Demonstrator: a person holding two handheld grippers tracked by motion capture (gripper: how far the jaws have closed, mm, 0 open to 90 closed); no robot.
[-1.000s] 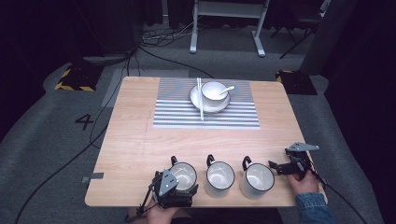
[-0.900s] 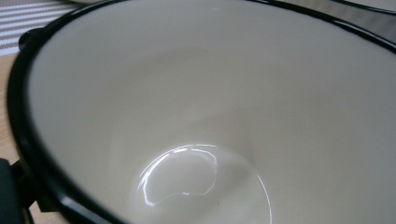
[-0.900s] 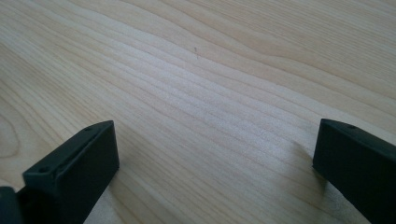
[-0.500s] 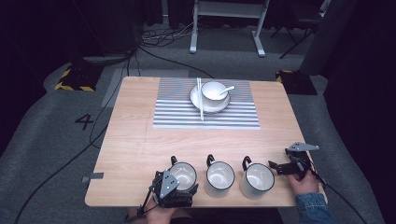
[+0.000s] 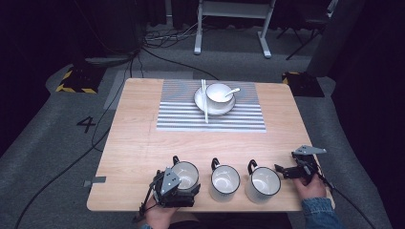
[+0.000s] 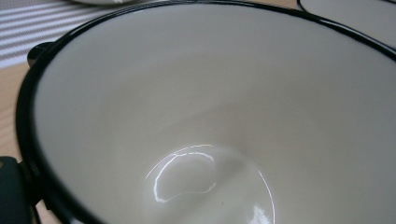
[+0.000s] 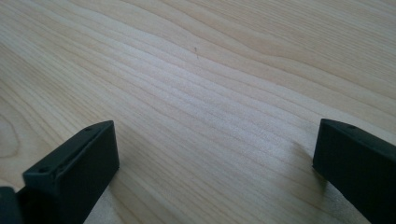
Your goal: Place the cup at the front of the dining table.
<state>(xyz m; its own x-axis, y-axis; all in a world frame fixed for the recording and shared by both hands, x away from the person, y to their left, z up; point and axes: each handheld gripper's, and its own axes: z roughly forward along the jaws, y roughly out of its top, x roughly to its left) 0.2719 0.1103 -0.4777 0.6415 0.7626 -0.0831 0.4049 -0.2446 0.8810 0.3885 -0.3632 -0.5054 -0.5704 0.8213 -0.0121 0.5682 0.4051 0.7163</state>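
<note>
We take the left mug (image 5: 184,174), at the table's (image 5: 138,143) near left, as rigid, glossy, breakable, best pinched over its rim, where our left gripper (image 5: 177,190) has just been closing; right gripper (image 5: 281,170) gapes empty

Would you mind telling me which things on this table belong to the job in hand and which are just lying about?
In the job:
- left mug, its rim between the closing jaws of the left tool
- left tool

Lying about:
- middle mug
- right mug
- bowl on its plate
- spoon
- chopsticks
- striped mat
- right tool, open over bare wood
</note>
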